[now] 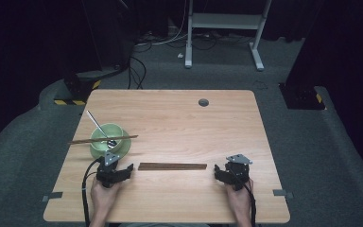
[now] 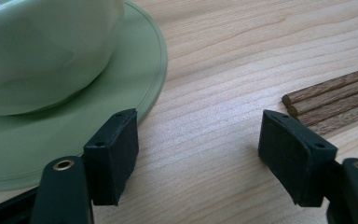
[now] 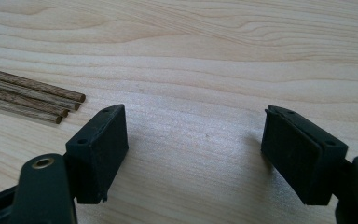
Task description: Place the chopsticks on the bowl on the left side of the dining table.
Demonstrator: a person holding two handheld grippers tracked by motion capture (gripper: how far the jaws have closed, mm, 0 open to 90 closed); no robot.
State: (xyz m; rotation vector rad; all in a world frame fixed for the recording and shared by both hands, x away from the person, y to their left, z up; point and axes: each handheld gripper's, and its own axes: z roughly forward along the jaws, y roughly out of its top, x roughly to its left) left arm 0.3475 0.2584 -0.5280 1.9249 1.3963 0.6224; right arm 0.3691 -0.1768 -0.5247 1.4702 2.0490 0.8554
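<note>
High view, hidden: spoon [image 1: 100,129] bowl end lies down inside the green bowl [image 1: 105,137]; the count of the bundled chopsticks [image 1: 172,166] is unclear from here.
Cut off: bowl and saucer [image 2: 140,84] run past the frame in the left gripper view.
Chopsticks: four ends counted in the right gripper view, near the worktop's [image 1: 179,118] front edge; one more stick [image 1: 103,139] across the bowl.
Left gripper [image 1: 128,170]: released, nothing between its jaws.
Right gripper [image 1: 217,173]: released, jaws bare.
</note>
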